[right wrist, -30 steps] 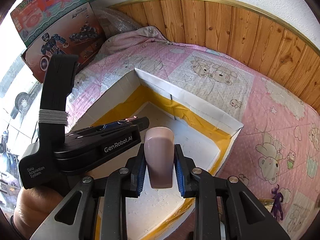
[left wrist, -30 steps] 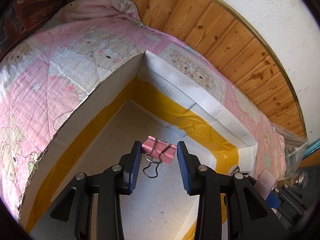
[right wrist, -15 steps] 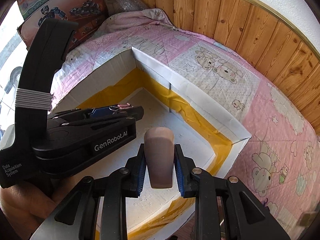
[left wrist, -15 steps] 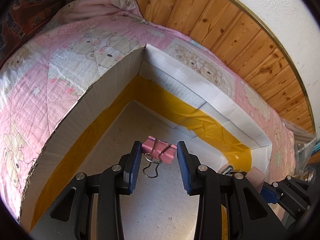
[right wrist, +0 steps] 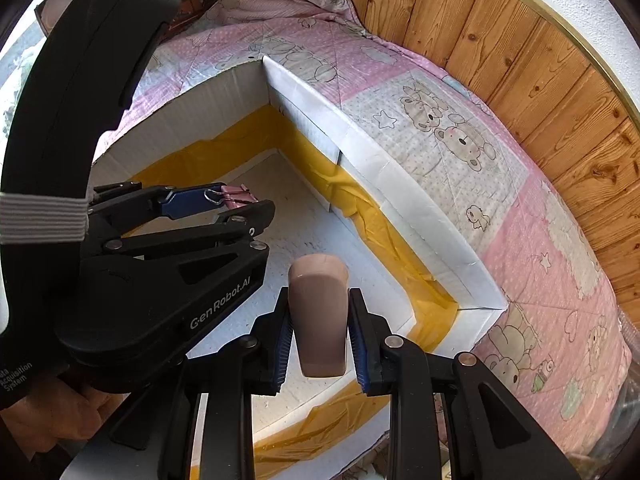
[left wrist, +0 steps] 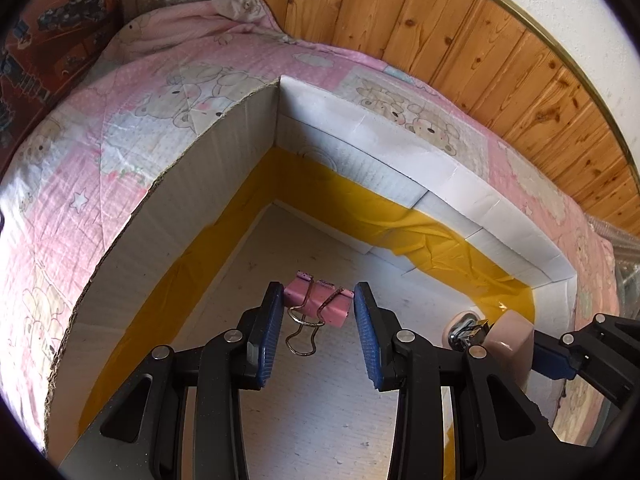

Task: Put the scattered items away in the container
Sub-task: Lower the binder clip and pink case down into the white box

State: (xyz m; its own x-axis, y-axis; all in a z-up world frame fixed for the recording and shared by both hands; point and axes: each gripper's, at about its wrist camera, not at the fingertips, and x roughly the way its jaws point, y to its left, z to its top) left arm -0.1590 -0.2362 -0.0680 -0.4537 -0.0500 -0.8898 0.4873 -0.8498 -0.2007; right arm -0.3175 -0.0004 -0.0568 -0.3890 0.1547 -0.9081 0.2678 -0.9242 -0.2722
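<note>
Box (left wrist: pixel 224 184) floor is partly hidden by both tools & a shiny item by its R corner can't be made out; pink binder clip (left wrist: pixel 318 304), wire handles down, is clamped between left gripper (left wrist: pixel 318 320) jaws above the floor, mauve block (right wrist: pixel 318 320) pinched by right gripper (right wrist: pixel 318 336).
</note>
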